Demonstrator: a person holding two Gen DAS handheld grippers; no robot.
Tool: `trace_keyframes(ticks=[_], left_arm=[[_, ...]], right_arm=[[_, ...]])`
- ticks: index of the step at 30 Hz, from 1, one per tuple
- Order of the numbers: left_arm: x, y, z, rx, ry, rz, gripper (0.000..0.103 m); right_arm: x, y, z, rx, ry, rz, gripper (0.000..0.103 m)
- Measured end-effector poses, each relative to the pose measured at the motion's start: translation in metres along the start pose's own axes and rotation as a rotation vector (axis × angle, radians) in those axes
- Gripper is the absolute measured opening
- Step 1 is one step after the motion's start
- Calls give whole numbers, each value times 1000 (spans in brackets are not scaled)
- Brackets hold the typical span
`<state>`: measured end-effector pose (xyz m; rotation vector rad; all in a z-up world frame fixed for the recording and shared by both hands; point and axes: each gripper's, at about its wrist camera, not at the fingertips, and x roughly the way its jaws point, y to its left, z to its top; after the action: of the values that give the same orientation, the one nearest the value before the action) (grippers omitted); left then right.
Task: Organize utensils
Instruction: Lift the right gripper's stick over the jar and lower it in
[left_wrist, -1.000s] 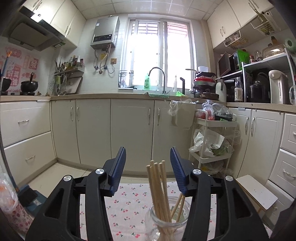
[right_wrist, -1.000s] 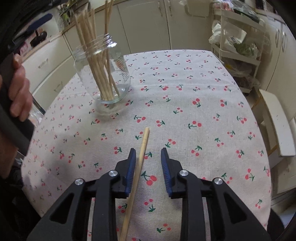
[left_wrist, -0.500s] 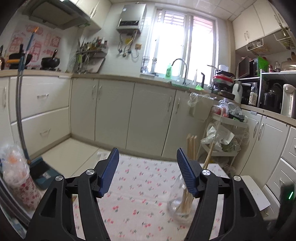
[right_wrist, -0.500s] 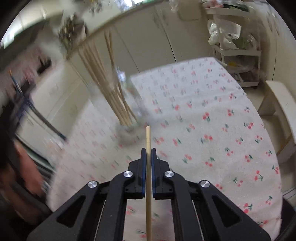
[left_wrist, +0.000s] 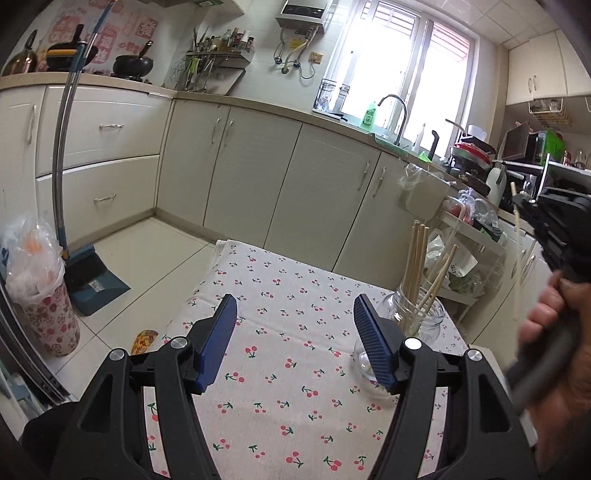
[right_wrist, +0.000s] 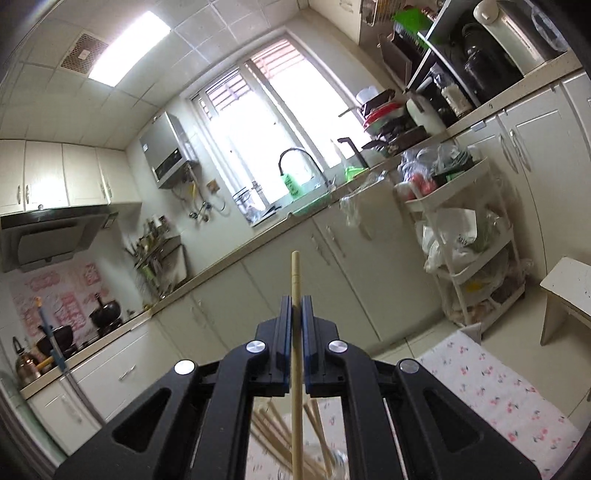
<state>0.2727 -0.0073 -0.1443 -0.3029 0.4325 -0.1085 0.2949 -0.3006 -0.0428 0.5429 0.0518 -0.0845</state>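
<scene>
A clear glass jar (left_wrist: 417, 317) with several wooden chopsticks (left_wrist: 415, 258) stands on the cherry-print tablecloth (left_wrist: 295, 288). My left gripper (left_wrist: 295, 332) hovers open over the cloth just left of the jar, nothing between its blue pads (left_wrist: 218, 343). My right gripper (right_wrist: 296, 314) is shut on a single chopstick (right_wrist: 295, 280) that sticks up past its pads, lifted high and pointing level at the kitchen. Below it the jar's chopsticks (right_wrist: 275, 424) show blurred. In the left wrist view the right gripper (left_wrist: 521, 203), held by a hand (left_wrist: 554, 314), is above and right of the jar.
A dustpan and broom (left_wrist: 92, 280) and a bag-lined bin (left_wrist: 40, 295) stand on the floor left of the table. A white trolley (right_wrist: 469, 236) full of bags and a white stool (right_wrist: 569, 291) are to the right. Cabinets (left_wrist: 295, 184) line the far side.
My right gripper shut on the chopstick lying on the cloth and raised it, tilting up to level. My left gripper opened wider and moved left, off the jar.
</scene>
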Motion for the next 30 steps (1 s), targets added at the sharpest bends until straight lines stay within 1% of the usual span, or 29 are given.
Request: trace_keyframes(ticks=[4, 6, 9, 12, 18, 22, 30], left_arm=[[8, 7, 0, -33, 23, -10, 62], [14, 10, 0, -53, 40, -14, 63], [19, 14, -2, -73, 55, -20, 63], [23, 15, -1, -83, 62, -30, 62], [27, 14, 2, -95, 62, -47, 63], [29, 14, 2, -97, 65, -47, 63], [26, 13, 5, -96, 64, -37, 63]], right_arm=[[32, 2, -12, -12, -35, -50, 6], [41, 1, -16, -12, -49, -67, 6], [49, 2, -23, -23, -63, -79, 6], [55, 0, -30, -42, -55, -76, 6], [59, 2, -48, -88, -34, -70, 6], [60, 4, -53, -113, -22, -58, 6], [47, 3, -60, -151, -5, -24, 6]])
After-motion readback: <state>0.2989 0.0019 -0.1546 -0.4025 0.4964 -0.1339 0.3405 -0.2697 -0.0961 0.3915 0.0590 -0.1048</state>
